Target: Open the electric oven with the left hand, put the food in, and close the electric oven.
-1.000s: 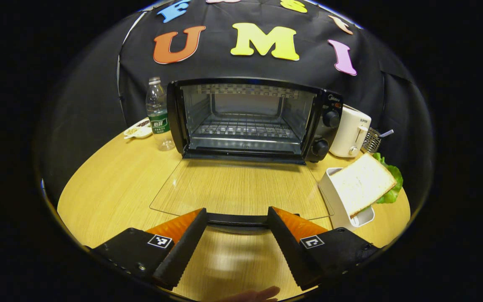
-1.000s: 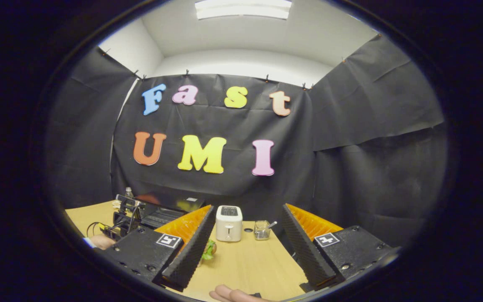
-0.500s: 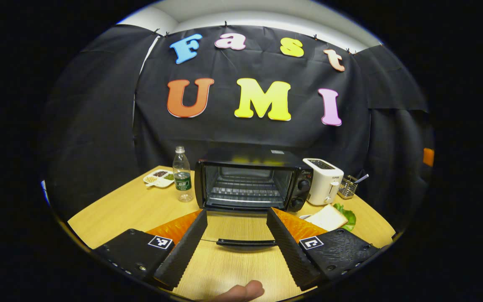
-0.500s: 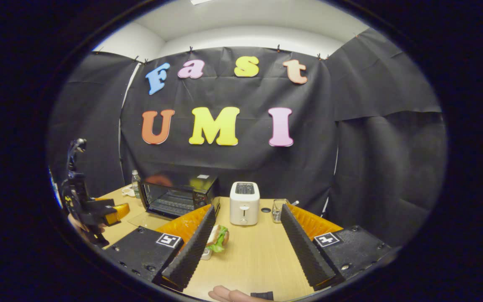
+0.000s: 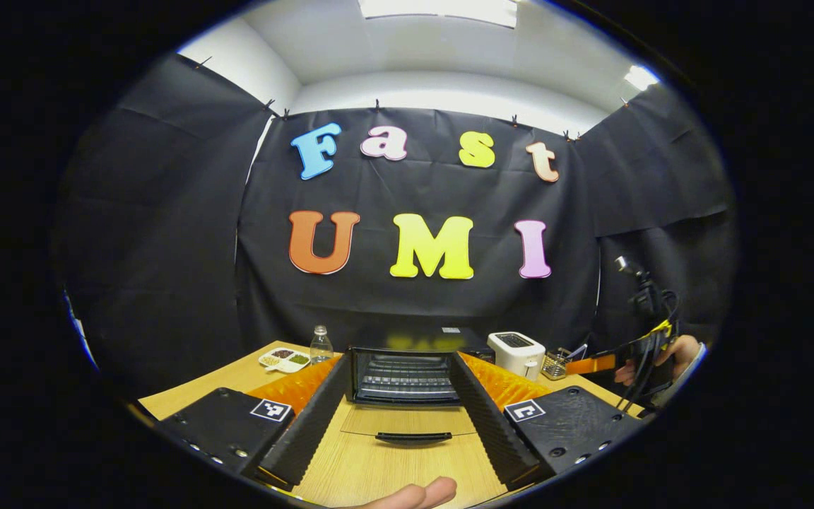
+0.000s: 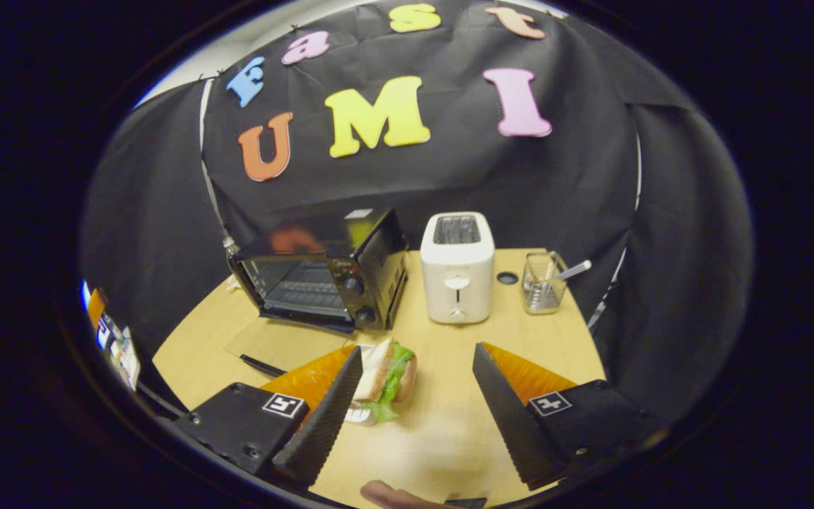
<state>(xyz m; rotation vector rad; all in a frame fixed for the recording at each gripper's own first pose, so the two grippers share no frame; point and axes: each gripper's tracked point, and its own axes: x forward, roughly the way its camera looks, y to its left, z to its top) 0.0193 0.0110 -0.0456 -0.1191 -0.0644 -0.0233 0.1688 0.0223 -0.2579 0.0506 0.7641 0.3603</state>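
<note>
Looking across the table (image 6: 449, 339), I'm seeing the oven (image 6: 322, 272) standing with its door (image 5: 407, 422) down. I'm holding both the left gripper (image 5: 396, 413) and right gripper (image 6: 414, 396) spread wide, gripping nothing; the sandwich (image 6: 382, 378) is lying just beside the right gripper's left finger.

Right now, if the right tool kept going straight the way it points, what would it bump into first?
Probably the wooden table: the right tool points down at bare tabletop beside the lettuce sandwich. Beyond stands the white toaster, though depth is unclear.
</note>
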